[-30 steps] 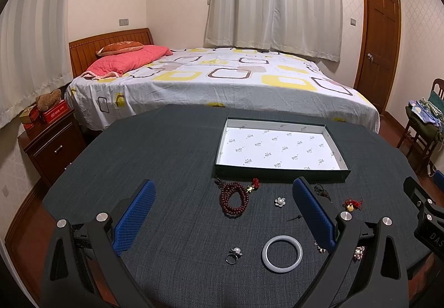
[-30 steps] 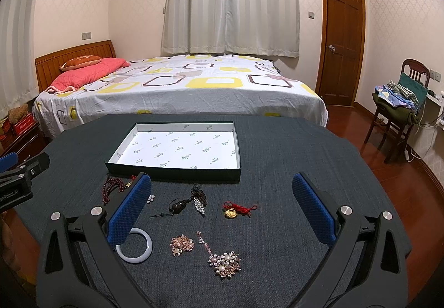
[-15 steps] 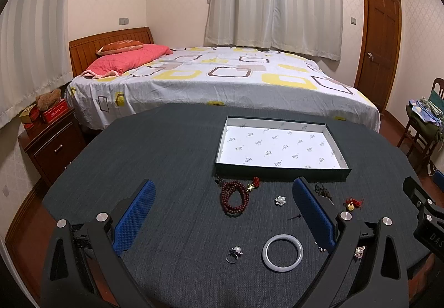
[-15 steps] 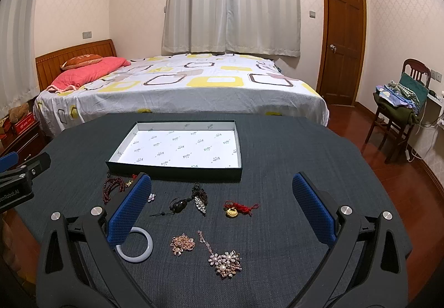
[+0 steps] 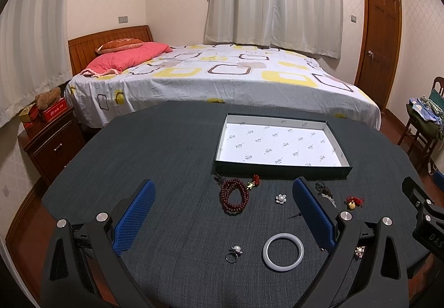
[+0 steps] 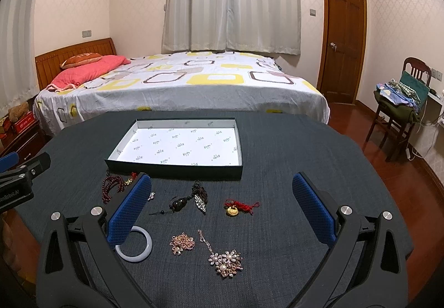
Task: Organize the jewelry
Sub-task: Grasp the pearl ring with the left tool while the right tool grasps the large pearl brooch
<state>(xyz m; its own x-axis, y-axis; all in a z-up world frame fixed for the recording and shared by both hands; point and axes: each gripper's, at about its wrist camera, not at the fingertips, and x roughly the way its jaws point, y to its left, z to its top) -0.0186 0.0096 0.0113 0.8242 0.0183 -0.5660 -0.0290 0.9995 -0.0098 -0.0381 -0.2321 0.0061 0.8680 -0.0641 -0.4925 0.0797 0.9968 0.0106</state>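
The dark tabletop point(image 6: 291, 147) lies bare left and right of the shallow box point(image 6: 177, 169), whose white floor holds nothing. The jewelry, including bead bracelet point(image 5: 234, 195) and white bangle point(image 5: 283, 251), lies loose just before it. Left gripper point(image 5: 222, 218) and right gripper point(image 6: 222, 211) fingers spread wide, empty, little changed from earlier.

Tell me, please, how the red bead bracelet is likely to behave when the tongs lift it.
The bead bracelet lies in loose coils, so it is probably floppy and would sag and uncoil if lifted by one strand. Its round beads look smooth, so they may slip between the pads. The tassel end would likely dangle and could snag the box rim.
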